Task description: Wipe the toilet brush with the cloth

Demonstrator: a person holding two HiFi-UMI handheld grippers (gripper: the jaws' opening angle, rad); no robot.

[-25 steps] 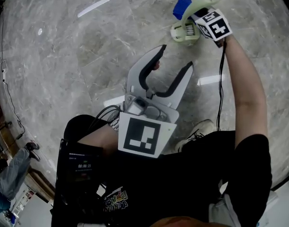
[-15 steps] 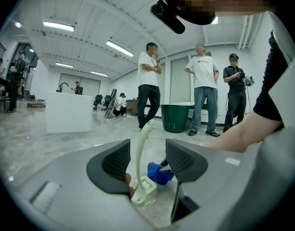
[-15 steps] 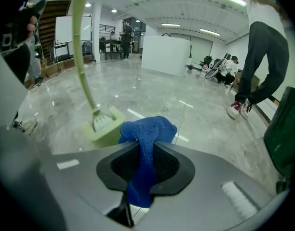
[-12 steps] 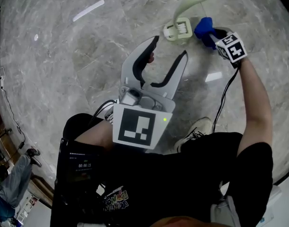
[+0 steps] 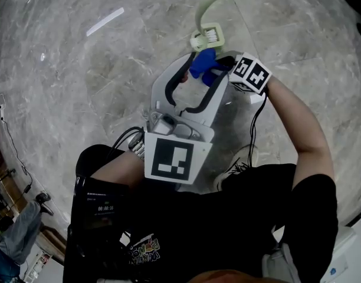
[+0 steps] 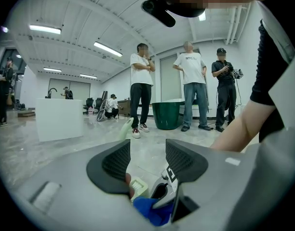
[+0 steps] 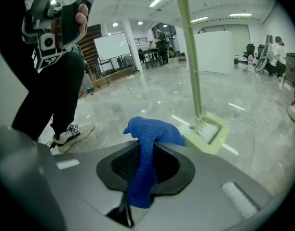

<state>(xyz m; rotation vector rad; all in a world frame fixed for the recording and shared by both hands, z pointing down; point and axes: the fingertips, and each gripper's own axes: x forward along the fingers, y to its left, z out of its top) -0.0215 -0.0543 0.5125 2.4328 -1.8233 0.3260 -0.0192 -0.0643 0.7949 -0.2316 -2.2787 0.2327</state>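
The toilet brush (image 5: 207,37) is pale green plastic. In the head view it sits at 12 o'clock from the person, with its square head on the marble floor (image 5: 80,87) and its thin handle rising nearly upright. No gripper touches it. It looks light and stiff, and with so small a foot it will probably tip or skate on the polished stone at the first push. The best hold is likely mid-handle, leaving the bristled head free for wiping.

The left gripper (image 6: 147,158) is spread wide with nothing between its pads. The brush head is beyond its tips, at about 12 o'clock.

The right gripper (image 7: 145,170) is nearly closed and pinches the blue cloth (image 7: 150,131). 1 limp tail hangs down between the jaws and a bunched wad sticks out past the tips. The wad is just beside the brush head, at its 6 o'clock in the head view. I cannot tell if they touch. The cloth is soft and floppy, so only the wad backed by the jaws will press well.

The 2 grippers crowd each other, with the right one's tips between the left one's open jaws. The person's shoe (image 7: 70,131) is at 5 o'clock from the brush. A timer screen (image 5: 104,207) is at 7 o'clock. 3 onlookers (image 6: 141,88) and a green tub (image 6: 167,115) stand well apart.
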